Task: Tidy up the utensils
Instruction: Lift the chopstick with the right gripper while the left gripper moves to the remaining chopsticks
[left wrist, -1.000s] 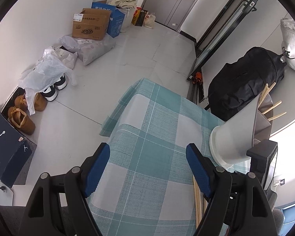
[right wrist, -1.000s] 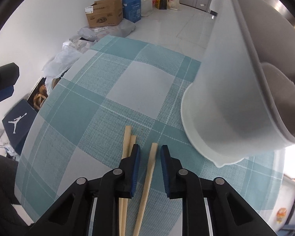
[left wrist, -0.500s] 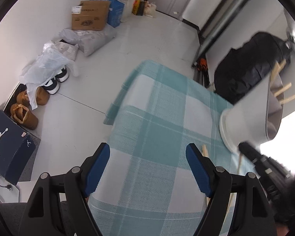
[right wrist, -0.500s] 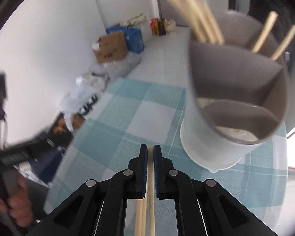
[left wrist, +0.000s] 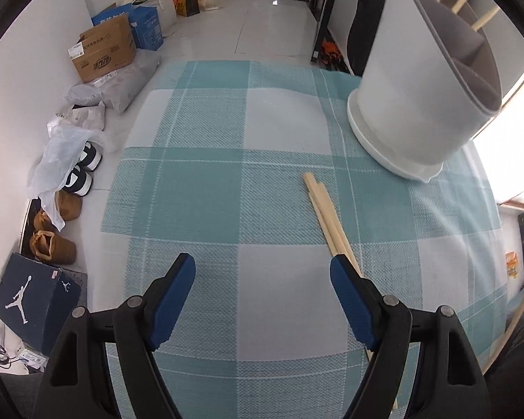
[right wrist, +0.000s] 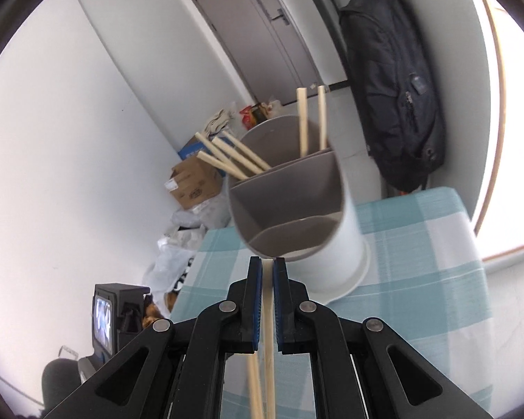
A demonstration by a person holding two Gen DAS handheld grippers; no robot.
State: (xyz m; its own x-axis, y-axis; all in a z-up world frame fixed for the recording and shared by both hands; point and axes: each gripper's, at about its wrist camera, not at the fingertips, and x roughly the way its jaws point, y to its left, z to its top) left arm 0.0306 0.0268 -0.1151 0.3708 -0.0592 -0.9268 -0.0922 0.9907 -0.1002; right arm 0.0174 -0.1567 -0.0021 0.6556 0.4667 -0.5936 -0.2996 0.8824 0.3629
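The right gripper (right wrist: pixel 267 272) is clenched on a single chopstick (right wrist: pixel 269 335), lifted and aimed toward the utensil holder (right wrist: pixel 297 223) on the counter (left wrist: pixel 279 115), while the left gripper (left wrist: pixel 262 286) hangs released above the checked tablecloth (left wrist: pixel 199 188). Two loose chopsticks (left wrist: pixel 326 213) lie on the cloth near the holder's base, just beside the left gripper's right finger. The holder is split into compartments; several chopsticks already lean in the far ones, and the nearest one looks empty from here.

To finish this step cleanly, the held stick probably needs tipping upright over the rim before release, so its lower end drops inside a compartment instead of striking the divider or nudging the light holder. A slow descent should help.

The counter is draped in teal-and-white cloth. Around it, a pale tiled floor holds cardboard boxes (left wrist: pixel 104 52), plastic bags and shoes (left wrist: pixel 80 171), with a black backpack (right wrist: pixel 387 97) hanging by a grey door (right wrist: pixel 262 35).
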